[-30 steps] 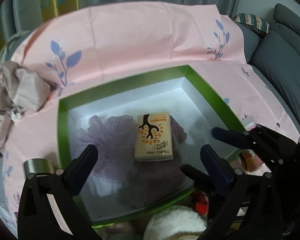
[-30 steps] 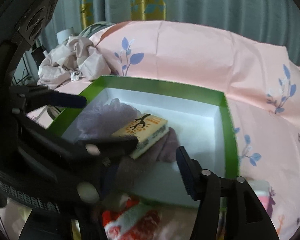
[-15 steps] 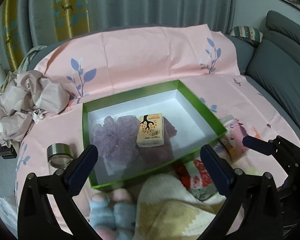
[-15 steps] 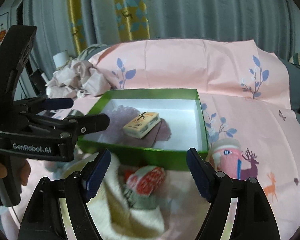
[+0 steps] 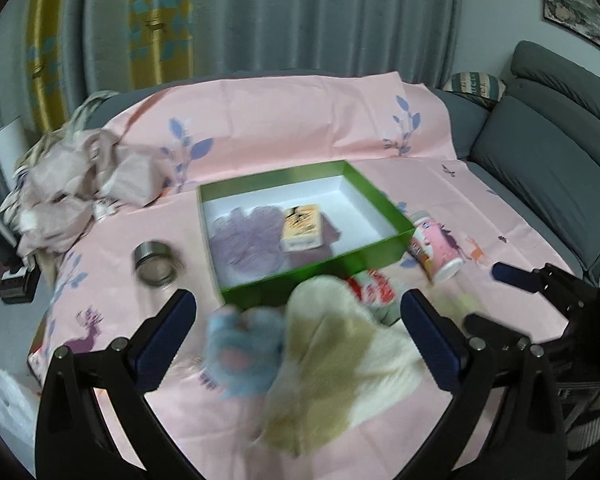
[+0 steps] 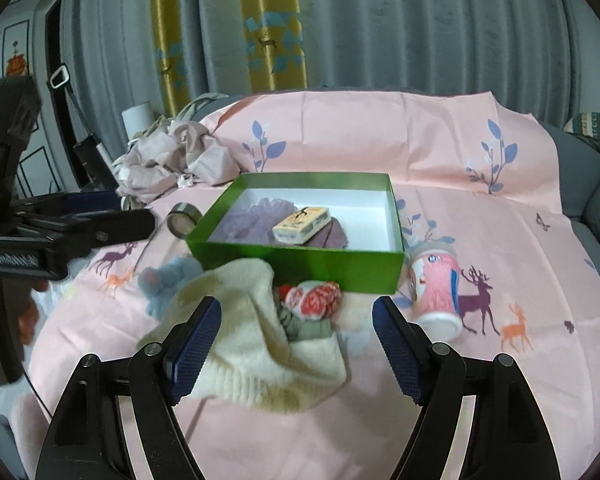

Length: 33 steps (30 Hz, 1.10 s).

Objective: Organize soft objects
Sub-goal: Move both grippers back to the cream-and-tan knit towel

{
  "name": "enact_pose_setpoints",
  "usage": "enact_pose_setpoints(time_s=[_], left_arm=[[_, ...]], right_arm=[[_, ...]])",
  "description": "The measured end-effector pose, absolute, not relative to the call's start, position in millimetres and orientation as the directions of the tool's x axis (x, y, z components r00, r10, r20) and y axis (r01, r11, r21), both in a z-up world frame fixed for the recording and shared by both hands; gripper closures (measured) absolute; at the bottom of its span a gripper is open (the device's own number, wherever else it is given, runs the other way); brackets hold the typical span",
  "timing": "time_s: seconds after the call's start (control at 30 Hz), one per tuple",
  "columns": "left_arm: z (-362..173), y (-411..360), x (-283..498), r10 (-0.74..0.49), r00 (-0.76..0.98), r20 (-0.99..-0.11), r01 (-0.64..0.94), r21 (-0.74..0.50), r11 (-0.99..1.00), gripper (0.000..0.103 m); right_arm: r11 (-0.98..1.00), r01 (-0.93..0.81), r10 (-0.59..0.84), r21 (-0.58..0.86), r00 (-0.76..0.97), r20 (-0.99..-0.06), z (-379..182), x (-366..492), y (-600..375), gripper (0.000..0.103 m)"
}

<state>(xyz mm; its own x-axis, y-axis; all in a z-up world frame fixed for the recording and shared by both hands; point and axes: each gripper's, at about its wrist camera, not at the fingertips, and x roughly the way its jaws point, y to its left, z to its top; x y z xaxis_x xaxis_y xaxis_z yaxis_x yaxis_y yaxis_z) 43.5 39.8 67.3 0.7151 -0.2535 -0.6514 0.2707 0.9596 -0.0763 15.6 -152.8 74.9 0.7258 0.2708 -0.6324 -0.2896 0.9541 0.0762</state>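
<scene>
A green box (image 5: 316, 270) (image 6: 300, 264) sits mid-table with a purple mesh pouf (image 5: 240, 240) (image 6: 256, 216), a tissue pack (image 5: 302, 228) (image 6: 302, 224) and a dark purple cloth (image 5: 332, 236) inside. In front of it lie a blue plush (image 5: 244, 348) (image 6: 168, 280), a cream knit piece (image 5: 340, 360) (image 6: 252, 344) and a red-white sock (image 5: 370, 286) (image 6: 314, 298). My left gripper (image 5: 300, 336) (image 6: 120, 210) hovers open above the plush and knit. My right gripper (image 6: 296, 340) (image 5: 494, 298) is open over the knit and sock, holding nothing.
A pink printed cup (image 5: 436, 248) (image 6: 436, 292) lies on its side right of the box. A metal tape roll (image 5: 154, 262) (image 6: 184, 218) rests to its left, with crumpled beige fabric (image 5: 72, 192) (image 6: 172, 156) behind. A grey sofa (image 5: 540, 152) borders the right.
Both grippers have pulled back and up from over the box. The plush, knit piece, sock and cup in front of it have come into view.
</scene>
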Motion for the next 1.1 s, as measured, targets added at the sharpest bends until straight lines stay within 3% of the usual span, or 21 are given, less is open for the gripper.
enact_pose_setpoints(time_s=[0.23, 0.43, 0.87, 1.1], left_arm=[[51.3, 85.2, 10.1, -0.257, 0.704, -0.662, 0.186, -0.177, 0.967, 0.001], [13.7, 97.1, -5.4, -0.340, 0.620, -0.707, 0.165, -0.307, 0.937, 0.001], [-36.6, 82.2, -24.5, -0.438, 0.517, -0.735, 0.221, -0.379, 0.898, 0.001], [-44.8, 76.4, -10.3, -0.449, 0.523, -0.724, 0.216, -0.398, 0.892, 0.001]], right_arm=[[0.954, -0.290, 0.269, 0.079, 0.706, -0.655, 65.7, -2.4, -153.1, 0.024], [0.946, -0.310, 0.293, 0.097, 0.683, -0.669, 59.4, -14.4, -148.9, 0.024], [0.916, -0.263, 0.401, 0.303, 0.550, -0.733, -0.8, -25.8, -156.4, 0.024], [0.898, -0.215, 0.436, 0.384, 0.562, -0.703, -7.7, -15.8, -165.1, 0.024]])
